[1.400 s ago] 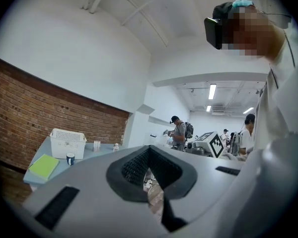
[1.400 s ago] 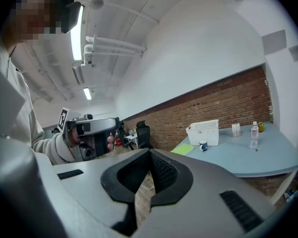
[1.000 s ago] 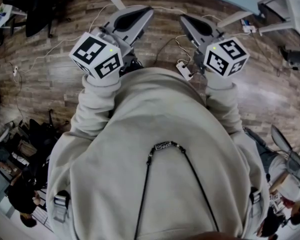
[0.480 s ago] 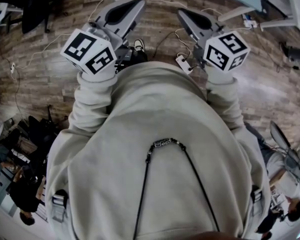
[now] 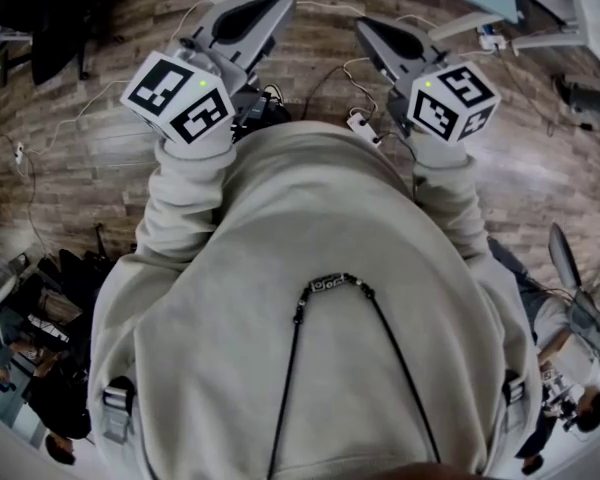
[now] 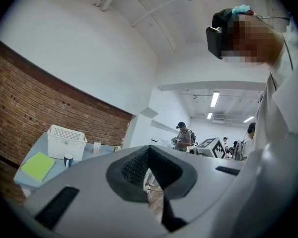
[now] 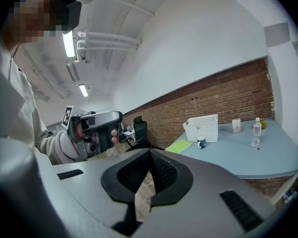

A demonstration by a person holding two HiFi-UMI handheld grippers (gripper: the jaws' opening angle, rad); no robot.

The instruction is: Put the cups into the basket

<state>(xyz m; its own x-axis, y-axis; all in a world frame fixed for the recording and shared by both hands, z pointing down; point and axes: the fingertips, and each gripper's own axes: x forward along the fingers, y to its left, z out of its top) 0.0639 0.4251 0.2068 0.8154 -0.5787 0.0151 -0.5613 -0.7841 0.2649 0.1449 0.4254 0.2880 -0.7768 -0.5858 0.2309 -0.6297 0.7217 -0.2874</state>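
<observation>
The left claw [image 6: 149,149] is fully closed, its ribbed black pads meeting at the tip with nothing between them. The right claw [image 7: 150,153] is closed and empty in the same way. Both are held out in front of the person's pale sweatshirt [image 5: 310,298], well apart from the light blue surface [image 7: 248,155]. On that surface a white slotted basket [image 7: 202,128] stands near the brick wall. A single dark blue cup [image 7: 201,142] sits just in front of it, outside it, with a green pad [image 7: 178,146] lying near the cup. A clear bottle [image 7: 257,129] stands further along the surface, apart from the basket. The small things beside the basket are too small to name, and whether anything lies inside the basket cannot be told. In the head view the sweatshirt fills most of the picture, and only a cut-off edge of the surface shows at the top, so basket and cup are out of sight there. Compared with a second ago, the left claw's marker cube [image 5: 180,98] sits a little higher and further left, and the white power strip [image 5: 360,125] on the plank floor has shifted upward beneath the claws. The claws are closed as before.
</observation>
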